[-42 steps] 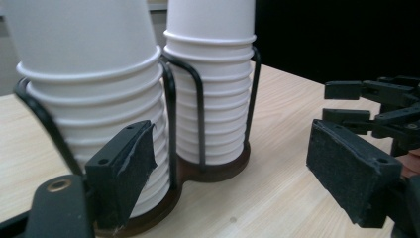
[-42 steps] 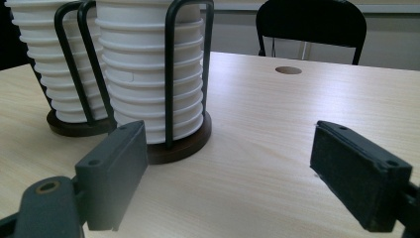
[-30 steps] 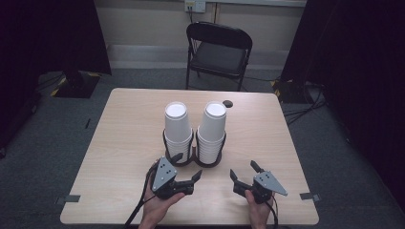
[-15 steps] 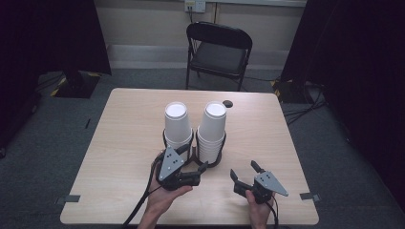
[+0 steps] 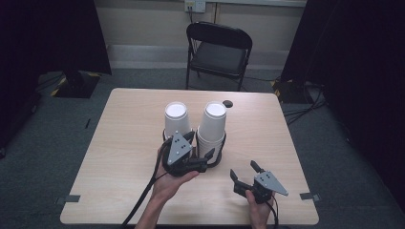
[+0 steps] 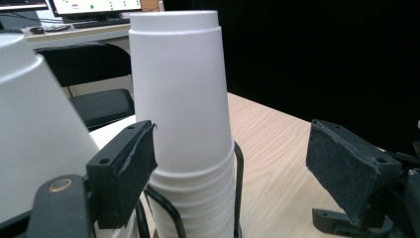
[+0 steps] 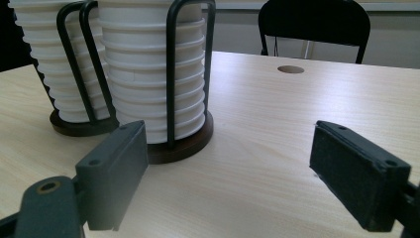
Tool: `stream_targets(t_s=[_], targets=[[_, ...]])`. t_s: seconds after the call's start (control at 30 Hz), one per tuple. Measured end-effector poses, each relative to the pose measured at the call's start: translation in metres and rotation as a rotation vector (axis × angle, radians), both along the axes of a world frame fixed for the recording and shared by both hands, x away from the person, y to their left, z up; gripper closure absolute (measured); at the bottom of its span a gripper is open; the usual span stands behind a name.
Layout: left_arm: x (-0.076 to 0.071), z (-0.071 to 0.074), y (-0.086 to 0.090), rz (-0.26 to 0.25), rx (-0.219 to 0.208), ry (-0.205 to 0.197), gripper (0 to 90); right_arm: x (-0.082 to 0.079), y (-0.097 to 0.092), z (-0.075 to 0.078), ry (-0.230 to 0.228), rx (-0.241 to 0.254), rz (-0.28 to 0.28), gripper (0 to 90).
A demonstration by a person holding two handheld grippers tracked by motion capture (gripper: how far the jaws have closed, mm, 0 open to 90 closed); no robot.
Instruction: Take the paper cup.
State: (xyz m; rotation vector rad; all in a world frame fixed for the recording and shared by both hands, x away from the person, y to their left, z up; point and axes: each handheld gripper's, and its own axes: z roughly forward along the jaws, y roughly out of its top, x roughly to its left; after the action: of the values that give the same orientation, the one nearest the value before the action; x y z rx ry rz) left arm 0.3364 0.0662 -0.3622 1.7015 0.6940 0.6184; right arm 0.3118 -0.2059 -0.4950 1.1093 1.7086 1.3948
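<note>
While left gripper (image 5: 206, 161) hovers with jaws spread beside right cup stack (image 5: 212, 121), 1 of 2 stacks mid-table (image 5: 133, 124), right gripper (image 5: 243, 169) rests spread near front edge.

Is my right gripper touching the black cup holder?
Apart. The right gripper view shows bare table between the right gripper, jaws open and empty, and the cup holder base.

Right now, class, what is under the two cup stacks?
Each stack sits in a wire holder with a round dark base on the table. The base tops are covered.
</note>
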Motion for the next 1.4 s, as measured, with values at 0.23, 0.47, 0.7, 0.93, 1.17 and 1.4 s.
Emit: stream_targets(t_s=[0.23, 0.47, 0.7, 0.93, 1.17, 1.4], targets=[[0.011, 0.011, -0.005, -0.011, -0.001, -0.003, 15.6, 0.0, 0.0, 0.0, -0.001, 0.003, 0.0, 14.3], [0.019, 0.019, -0.011, -0.021, 0.011, -0.015, 15.4, -0.001, 0.0, 0.0, -0.002, 0.007, 0.0, 14.4], [0.031, 0.028, -0.018, -0.006, 0.036, -0.009, 15.6, -0.001, 0.0, 0.0, -0.005, 0.004, -0.001, 14.5], [0.039, 0.033, -0.025, 0.019, 0.065, -0.009, 15.9, 0.0, 0.0, 0.0, -0.003, 0.002, 0.003, 14.5], [0.049, 0.04, -0.029, 0.031, 0.069, -0.004, 15.7, 0.0, 0.0, 0.0, -0.003, 0.003, 0.005, 14.7], [0.056, 0.05, -0.036, 0.04, 0.092, -0.01, 15.3, 0.0, 0.0, 0.0, -0.004, 0.003, 0.008, 14.7]])
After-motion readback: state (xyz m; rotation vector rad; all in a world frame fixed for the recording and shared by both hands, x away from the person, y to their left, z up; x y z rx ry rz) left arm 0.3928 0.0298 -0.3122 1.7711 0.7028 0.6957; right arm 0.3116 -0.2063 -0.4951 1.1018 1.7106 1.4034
